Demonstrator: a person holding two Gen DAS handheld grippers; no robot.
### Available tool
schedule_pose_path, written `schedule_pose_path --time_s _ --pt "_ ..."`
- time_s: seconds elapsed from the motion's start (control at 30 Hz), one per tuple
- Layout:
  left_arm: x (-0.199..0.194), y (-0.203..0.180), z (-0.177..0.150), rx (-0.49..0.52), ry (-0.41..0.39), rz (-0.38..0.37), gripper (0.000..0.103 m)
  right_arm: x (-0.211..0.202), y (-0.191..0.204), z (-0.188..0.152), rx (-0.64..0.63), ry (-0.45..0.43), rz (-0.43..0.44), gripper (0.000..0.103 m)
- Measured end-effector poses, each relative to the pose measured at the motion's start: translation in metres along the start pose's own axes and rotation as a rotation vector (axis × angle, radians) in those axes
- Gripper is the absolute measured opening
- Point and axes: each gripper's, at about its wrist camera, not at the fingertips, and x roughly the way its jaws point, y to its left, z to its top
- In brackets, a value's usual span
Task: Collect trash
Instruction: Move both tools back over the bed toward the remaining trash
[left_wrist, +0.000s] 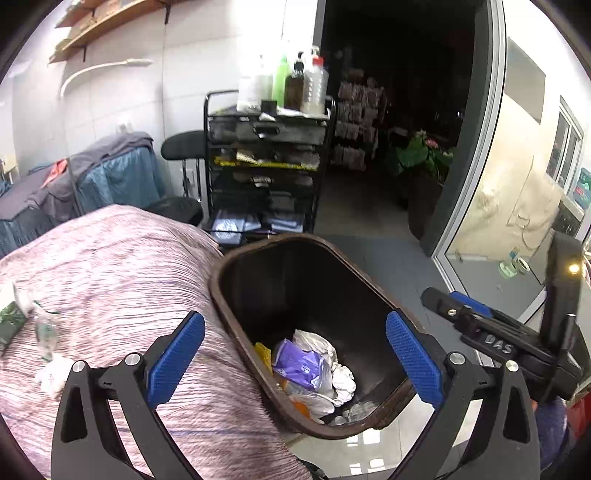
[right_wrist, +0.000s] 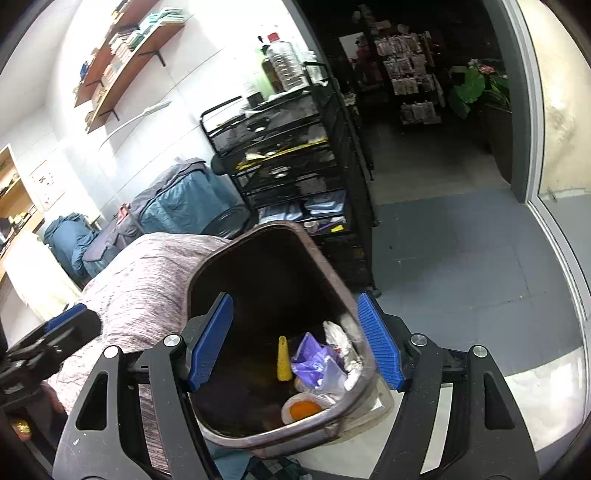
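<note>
A: While the left tool (left_wrist: 295, 354) stands wide open and holds nothing, where is the trash?

B: It lies in the brown bin (left_wrist: 236, 280), beside the bed (left_wrist: 110, 266): a purple bag (left_wrist: 301, 365), white paper (left_wrist: 317, 341), and a yellow cone (right_wrist: 283, 360) pointing upward.

A: And the right tool (right_wrist: 295, 341)?

B: Partly open above the bin, empty, touching nothing. The bin's long axis runs away from us.

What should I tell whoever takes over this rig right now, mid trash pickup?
Left tool: open, empty, above the bin.
Right tool: open, empty, also over the bin.
Bin: beside the covered table, holding the purple wrapper, white crumpled paper and a yellow cone.
Done: several pieces binned.
Left: the clear wrapper and white tissue on the table's left side.
</note>
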Motion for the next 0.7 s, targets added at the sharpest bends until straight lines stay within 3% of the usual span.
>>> schedule_pose_path --time_s 0.17,0.3,0.7 --pt "-0.024 0.011 -0.002 0.003 -0.033 0.026 0.097 0.002 0.023 0.001 -0.035 0.004 0.046 0.071" --pt "-0.039 0.027 -0.004 -0.027 -0.050 0.047 0.097 0.005 0.045 -0.001 -0.068 0.012 0.085 0.078" --pt "-0.079 0.109 -0.026 -0.146 -0.063 0.189 0.097 0.018 0.135 -0.010 -0.212 0.070 0.252 0.081"
